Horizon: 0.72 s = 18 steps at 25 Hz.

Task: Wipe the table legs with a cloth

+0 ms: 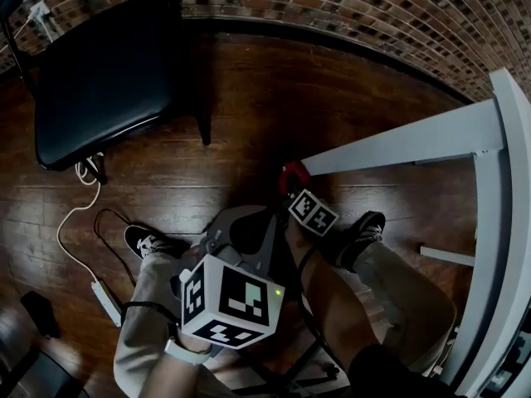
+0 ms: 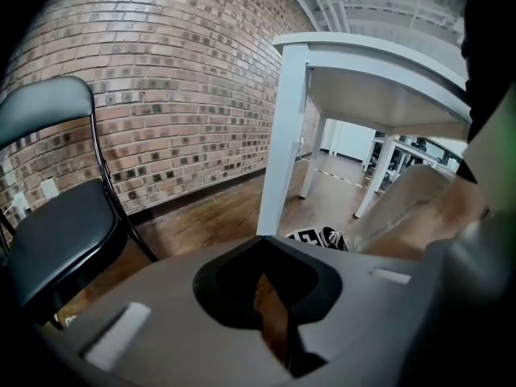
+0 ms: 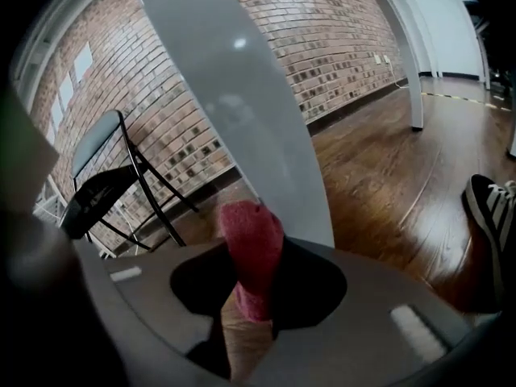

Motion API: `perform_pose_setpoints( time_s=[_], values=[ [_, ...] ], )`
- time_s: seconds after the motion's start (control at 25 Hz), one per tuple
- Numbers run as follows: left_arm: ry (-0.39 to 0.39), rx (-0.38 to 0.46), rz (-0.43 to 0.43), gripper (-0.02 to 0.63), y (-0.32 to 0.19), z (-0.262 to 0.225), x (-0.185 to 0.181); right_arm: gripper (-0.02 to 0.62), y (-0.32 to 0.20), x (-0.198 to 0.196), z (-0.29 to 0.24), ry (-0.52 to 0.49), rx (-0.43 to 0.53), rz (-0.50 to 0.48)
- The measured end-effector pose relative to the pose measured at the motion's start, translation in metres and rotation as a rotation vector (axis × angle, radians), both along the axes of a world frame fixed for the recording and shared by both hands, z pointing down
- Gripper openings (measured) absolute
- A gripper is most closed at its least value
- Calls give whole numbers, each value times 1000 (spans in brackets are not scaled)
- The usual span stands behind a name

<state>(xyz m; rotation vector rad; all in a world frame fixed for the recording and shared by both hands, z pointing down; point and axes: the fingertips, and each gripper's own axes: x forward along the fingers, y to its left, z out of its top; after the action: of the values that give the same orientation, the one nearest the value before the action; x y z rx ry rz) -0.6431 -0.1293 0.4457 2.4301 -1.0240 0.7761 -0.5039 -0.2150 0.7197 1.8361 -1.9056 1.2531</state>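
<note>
No word, number or brand you could read anywhere, only black-and-white square patterns without lettering on the large white marker cube [image 1: 231,301] nearest you and the smaller marker cube [image 1: 313,212] beside the white-painted table leg [image 1: 398,143].

I'm watching the cloth [image 3: 252,244], a fuzzy pink-red wad, sticking up bunched from between the closed jaws of the right gripper [image 3: 247,306]. Its top is sitting against the lower end of the nearest table leg [image 3: 242,103], close to the wooden floor. That leg is standing upright, pale grey-white, smooth and square-edged. Another white leg [image 3: 413,63] is standing well behind it.
</note>
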Motion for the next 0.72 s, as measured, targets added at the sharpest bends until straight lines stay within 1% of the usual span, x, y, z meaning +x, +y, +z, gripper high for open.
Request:
perform_pose_setpoints(
  time_s=[0.28, 0.4, 0.52, 0.6, 0.72],
  values=[
    [1, -13, 44, 2, 9, 1, 12, 110, 4, 5, 58, 32, -95, -32],
    [-9, -21, 60, 2, 13, 5, 10, 110, 2, 3, 79, 18, -125, -7],
    [-19, -31, 54, 2, 15, 10, 2, 112, 1, 0, 97, -2, -154, 26],
    [-23, -36, 48, 2, 15, 12, -2, 112, 5, -2, 109, -6, -194, 28],
    [-28, -39, 46, 2, 15, 13, -4, 112, 21, 2, 130, 23, -285, 10]
  ],
)
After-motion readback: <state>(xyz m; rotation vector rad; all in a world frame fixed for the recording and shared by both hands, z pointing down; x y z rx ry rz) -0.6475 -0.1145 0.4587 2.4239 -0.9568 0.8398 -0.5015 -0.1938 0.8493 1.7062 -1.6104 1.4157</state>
